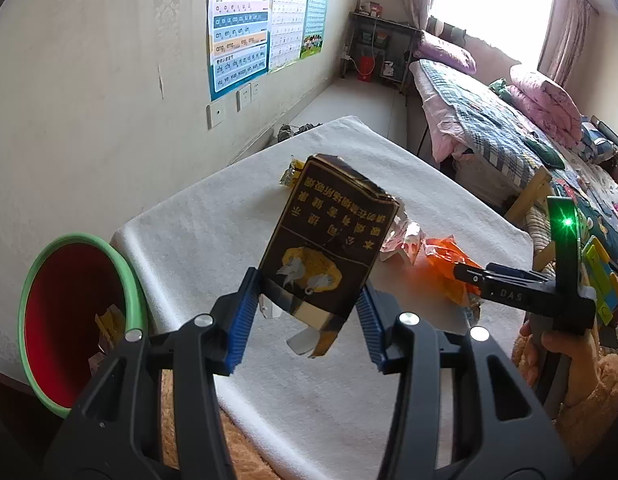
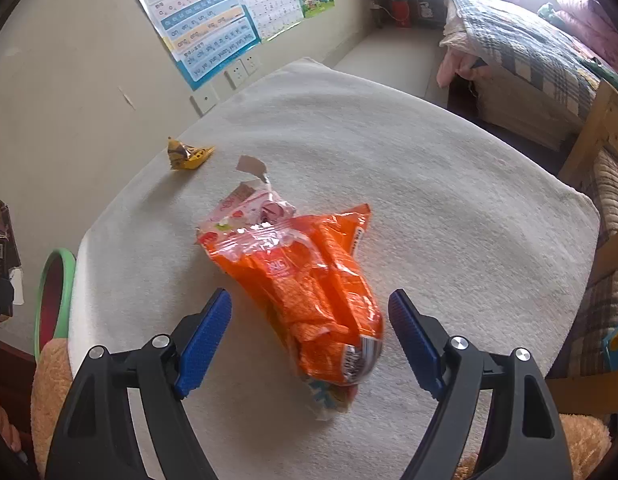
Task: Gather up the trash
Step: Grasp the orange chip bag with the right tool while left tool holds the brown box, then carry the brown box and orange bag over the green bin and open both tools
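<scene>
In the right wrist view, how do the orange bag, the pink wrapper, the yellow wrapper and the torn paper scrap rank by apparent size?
1. orange bag, though it lies nearest the camera
2. pink wrapper, partly under the orange bag, so its full size is hidden
3. yellow wrapper
4. paper scrap, close to the yellow wrapper in size; this order is unsure

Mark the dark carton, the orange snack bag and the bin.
Dark carton (image 1: 329, 240): left wrist view, middle of its printed face.
Orange snack bag (image 2: 309, 288): right wrist view, middle of the bag.
Bin (image 1: 135, 284): left wrist view, green rim.
</scene>
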{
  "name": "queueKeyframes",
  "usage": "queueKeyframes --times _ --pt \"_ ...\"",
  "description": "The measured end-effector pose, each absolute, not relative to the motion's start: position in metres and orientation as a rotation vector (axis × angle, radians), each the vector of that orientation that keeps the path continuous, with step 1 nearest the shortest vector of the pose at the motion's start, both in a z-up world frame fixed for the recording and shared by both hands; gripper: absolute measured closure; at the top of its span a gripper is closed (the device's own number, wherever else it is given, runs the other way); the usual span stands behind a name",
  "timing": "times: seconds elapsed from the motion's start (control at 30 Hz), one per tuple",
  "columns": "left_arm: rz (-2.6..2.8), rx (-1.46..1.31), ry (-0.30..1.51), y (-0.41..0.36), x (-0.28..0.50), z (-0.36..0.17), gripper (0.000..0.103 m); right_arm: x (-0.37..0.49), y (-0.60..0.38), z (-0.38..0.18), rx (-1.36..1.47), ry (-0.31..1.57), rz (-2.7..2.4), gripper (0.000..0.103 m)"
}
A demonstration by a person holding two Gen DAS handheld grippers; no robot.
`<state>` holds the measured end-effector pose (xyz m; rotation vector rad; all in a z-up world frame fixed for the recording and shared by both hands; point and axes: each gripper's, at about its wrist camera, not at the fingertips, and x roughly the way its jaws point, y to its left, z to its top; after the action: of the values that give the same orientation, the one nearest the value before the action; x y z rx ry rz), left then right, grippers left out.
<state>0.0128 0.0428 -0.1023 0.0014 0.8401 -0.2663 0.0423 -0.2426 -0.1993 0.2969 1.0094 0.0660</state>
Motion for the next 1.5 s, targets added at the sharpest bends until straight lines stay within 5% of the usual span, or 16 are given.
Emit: queueKeyframes --times 0.13,0.23,0.27,0.33,0.4,0.53,0.63,0.7,0.73,0.87,0.93,1.0,1.5 --pt "-0.257 0.011 0.832 0.043 0.012 -0.102 0.057 0.044 -0.238 -0.199 0.300 1.014 0.084 0.030" --pt "-0.249 0.004 0.826 0.045 0.012 -0.101 0.057 0.044 -0.233 -0.200 0.283 1.028 0.093 0.054" --pt "-0.247 0.002 0.824 0.046 0.013 -0.101 0.057 0.044 -0.233 -0.199 0.283 1.030 0.097 0.072" --pt "-0.240 -0.003 0.820 0.049 0.013 -0.101 0.057 0.041 -0.232 -0.197 0.306 1.026 0.111 0.076" --pt "-0.235 -0.011 0.820 0.051 0.013 -0.101 0.057 0.038 -0.230 -0.193 0.307 1.016 0.115 0.099" --pt "-0.230 -0.024 0.824 0.056 0.013 -0.103 0.057 0.034 -0.226 -0.189 0.311 1.015 0.123 0.100" --pt "-0.230 -0.031 0.829 0.058 0.013 -0.106 0.057 0.035 -0.229 -0.185 0.334 0.997 0.098 0.085" --pt "-0.230 -0.035 0.832 0.059 0.014 -0.107 0.057 0.040 -0.228 -0.184 0.325 1.000 0.072 0.030" --pt "-0.230 -0.038 0.835 0.060 0.014 -0.108 0.057 0.044 -0.226 -0.186 0.304 1.010 0.058 0.027" --pt "-0.231 -0.045 0.840 0.062 0.015 -0.109 0.057 0.057 -0.218 -0.203 0.233 1.090 0.046 0.029" --pt "-0.230 -0.047 0.839 0.063 0.015 -0.109 0.057 0.059 -0.215 -0.215 0.259 1.141 0.065 0.053" --pt "-0.222 -0.052 0.833 0.068 0.015 -0.108 0.057 0.054 -0.216 -0.210 0.297 1.106 0.071 0.059" --pt "0.104 -0.181 0.846 0.204 0.023 -0.130 0.057 0.067 -0.064 -0.120 0.317 0.998 0.530 0.060"
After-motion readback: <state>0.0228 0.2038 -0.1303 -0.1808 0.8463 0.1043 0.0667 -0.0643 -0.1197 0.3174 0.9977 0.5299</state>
